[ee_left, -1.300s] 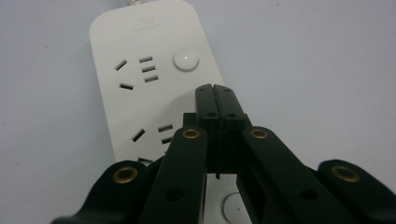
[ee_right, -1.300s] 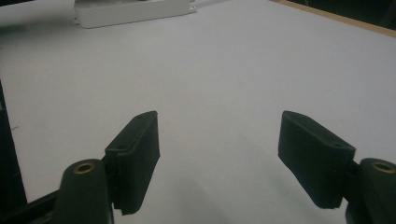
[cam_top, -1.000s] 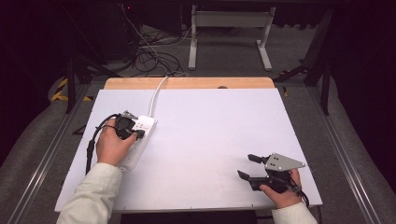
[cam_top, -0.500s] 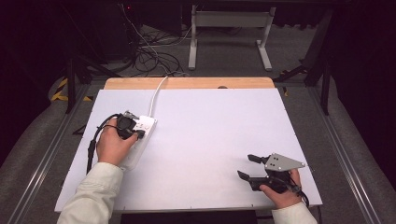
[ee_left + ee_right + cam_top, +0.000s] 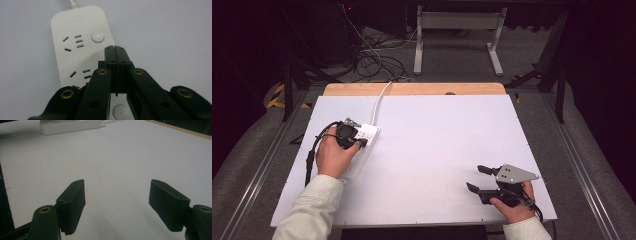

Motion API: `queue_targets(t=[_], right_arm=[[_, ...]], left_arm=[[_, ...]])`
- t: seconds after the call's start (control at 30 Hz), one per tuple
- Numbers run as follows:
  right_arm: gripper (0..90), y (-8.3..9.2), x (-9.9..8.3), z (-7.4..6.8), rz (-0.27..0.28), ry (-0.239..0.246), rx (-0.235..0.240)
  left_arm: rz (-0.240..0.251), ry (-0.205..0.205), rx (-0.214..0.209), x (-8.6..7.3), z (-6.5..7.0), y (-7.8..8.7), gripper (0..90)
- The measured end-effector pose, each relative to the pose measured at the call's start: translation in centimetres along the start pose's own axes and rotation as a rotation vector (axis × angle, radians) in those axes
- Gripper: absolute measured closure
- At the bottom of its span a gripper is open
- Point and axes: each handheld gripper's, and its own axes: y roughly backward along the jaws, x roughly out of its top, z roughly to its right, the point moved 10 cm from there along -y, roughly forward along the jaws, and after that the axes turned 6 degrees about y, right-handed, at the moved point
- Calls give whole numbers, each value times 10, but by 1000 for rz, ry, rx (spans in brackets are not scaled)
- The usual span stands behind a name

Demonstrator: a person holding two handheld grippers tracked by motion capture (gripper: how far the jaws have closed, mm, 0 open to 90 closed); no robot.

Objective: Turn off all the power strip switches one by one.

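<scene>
the left gripper [image 5: 115, 50], jaws pressed together on nothing, hovers over the white power strip [image 5: 80, 45] lying at the table's [image 5: 437, 140] left side, while the right gripper [image 5: 117, 205] rests wide apart, empty

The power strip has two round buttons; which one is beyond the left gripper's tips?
The round button near the cord end; the second button sits below, between the gripper's arms.
</scene>
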Motion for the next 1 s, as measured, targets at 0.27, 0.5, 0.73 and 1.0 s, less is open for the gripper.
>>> queue_targets(t=[0.27,0.5,0.73,1.0], right_arm=[[300,-1,0,0,-3,1,1],[300,-1,-1,0,-3,1,3],[300,-1,-1,0,-2,-1,4],[300,0,-1,1,0,-3,6]], left_arm=[[46,-3,-9,7,0,11,900],[50,-4,-9,10,1,11,900],[68,-1,-38,24,-1,7,900],[39,8,-22,32,-5,-8,900]])
